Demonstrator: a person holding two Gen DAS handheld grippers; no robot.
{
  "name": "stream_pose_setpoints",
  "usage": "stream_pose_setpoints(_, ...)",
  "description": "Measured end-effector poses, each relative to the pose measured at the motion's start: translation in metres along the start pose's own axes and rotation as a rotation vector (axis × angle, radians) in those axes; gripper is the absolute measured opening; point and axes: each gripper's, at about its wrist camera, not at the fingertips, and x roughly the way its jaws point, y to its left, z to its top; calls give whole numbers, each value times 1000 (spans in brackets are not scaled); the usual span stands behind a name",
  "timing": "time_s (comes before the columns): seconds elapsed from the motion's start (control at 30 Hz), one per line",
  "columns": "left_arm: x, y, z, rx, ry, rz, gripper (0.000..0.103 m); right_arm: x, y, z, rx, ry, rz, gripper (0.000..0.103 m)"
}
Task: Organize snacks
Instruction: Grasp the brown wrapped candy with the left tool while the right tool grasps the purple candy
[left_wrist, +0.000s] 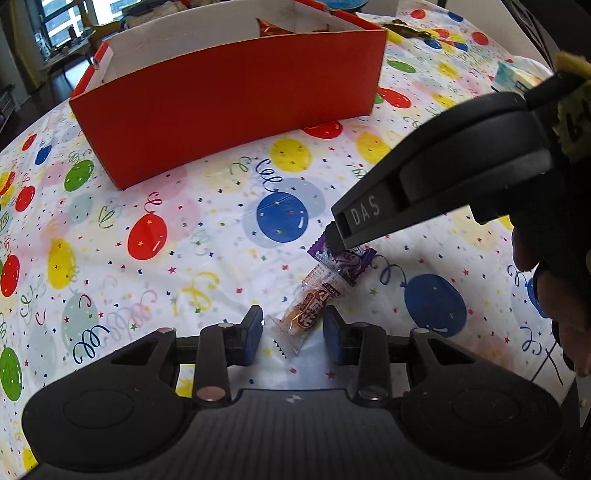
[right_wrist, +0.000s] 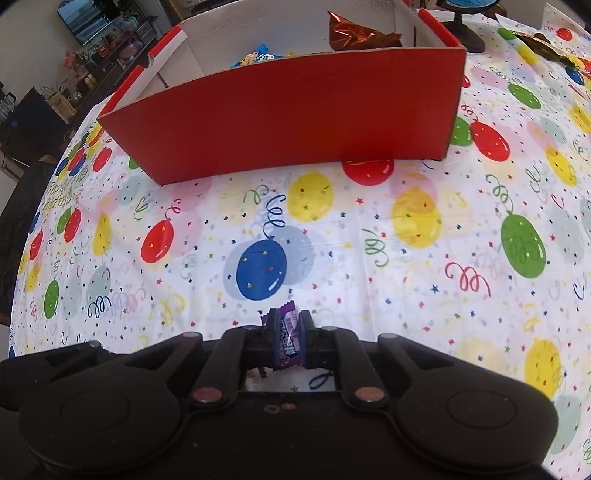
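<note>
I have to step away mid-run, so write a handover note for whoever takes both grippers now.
Right gripper: shut on the purple candy, low over the tablecloth.
Left gripper: jaws apart around the orange snack, which lies on the cloth; the pads are not pressing on it.
Red box stands beyond both; a copper wrapper and a blue packet are already inside.
Left to do: close on the orange snack, carry both to the box. A dark wrapper lies right of the box.

White tablecloth (right_wrist: 406, 266) with coloured balloon and confetti print covers the table. Dark globe stand (right_wrist: 466, 35) at far edge. Shelves with clutter (right_wrist: 110, 40) in background.
</note>
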Motion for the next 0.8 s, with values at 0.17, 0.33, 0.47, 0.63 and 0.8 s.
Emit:
stream_pose_setpoints(0.17,-2,-1,0,-8,-6,11,26,-4,-4,-4,13,-5,5,8)
stream_pose_setpoints(0.33,-2,19,4,-128,13,4,18,-12,-12,-6,50,-27,13,7)
stream_pose_setpoints(0.47,-5,31,6,-181,14,13,18,-21,-21,-7,76,-49,19,7)
stream_pose_setpoints(0.63,-10,41,10,-239,13,35,18,-31,-29,-9,108,-70,30,7)
stream_pose_setpoints(0.8,-20,48,15,-274,-4,56,18,-42,-35,-8,122,-98,37,7)
